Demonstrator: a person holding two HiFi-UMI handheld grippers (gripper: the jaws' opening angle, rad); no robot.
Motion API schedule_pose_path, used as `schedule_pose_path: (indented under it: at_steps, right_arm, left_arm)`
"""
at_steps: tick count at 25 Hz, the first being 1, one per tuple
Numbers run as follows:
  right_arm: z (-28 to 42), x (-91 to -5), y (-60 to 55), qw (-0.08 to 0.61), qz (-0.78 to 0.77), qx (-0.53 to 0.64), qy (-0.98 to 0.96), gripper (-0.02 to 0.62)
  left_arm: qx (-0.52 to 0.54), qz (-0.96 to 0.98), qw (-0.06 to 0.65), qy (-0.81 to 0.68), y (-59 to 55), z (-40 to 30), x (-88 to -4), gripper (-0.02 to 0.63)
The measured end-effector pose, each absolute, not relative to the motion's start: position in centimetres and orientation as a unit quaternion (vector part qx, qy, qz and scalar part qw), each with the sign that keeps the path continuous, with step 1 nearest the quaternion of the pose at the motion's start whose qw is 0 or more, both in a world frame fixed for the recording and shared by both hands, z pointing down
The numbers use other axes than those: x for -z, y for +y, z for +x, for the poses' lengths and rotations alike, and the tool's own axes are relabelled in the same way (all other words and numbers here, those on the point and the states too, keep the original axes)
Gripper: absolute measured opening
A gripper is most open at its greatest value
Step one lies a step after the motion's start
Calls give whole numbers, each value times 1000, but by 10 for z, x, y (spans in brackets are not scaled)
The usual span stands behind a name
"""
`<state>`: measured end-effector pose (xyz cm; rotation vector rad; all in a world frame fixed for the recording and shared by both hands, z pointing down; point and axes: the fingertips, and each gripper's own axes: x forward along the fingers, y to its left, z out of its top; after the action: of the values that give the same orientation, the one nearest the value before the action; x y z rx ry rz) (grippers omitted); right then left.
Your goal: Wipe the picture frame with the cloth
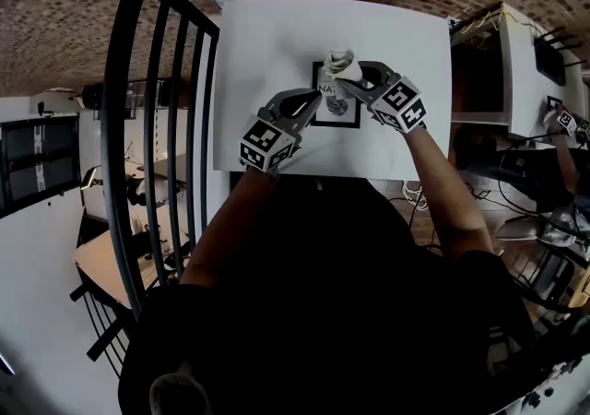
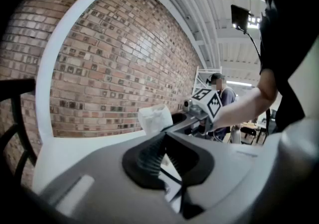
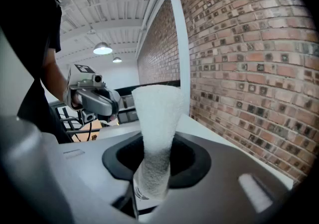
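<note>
Right gripper up close: jaws clenched on the white cloth, which stands bunched over the top edge of the picture frame. That frame lies flat on the white table, about mid-table. Left gripper looks clamped on its left edge, though its view is murky. Wiping seems barely begun, with most of the face left. Both grippers hide whether the cloth touches the frame.

The only readable print stands on the sheet inside the picture frame on the table: the capital letters "NA" at its far left corner. The rest of that line is hidden behind the cloth and cannot be read.
</note>
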<state>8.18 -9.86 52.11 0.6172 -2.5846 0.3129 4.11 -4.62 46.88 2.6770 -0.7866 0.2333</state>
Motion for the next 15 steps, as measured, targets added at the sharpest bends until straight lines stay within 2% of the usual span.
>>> schedule_pose_path:
  at_steps: [5,10,15]
  right_arm:
    - [67,-569,-120,329,187,-85,-922,120]
    - [55,-617,-127,474,117,-7,-873,120]
    - [41,-649,-139,542,70,19,-838,120]
  left_arm:
    - [-93,938,175,-284,-65,41,-494,1]
    - [-96,934,181,-292,-79,40,-511,1]
    - [-98,929,199,-295,-85,38,-521,1]
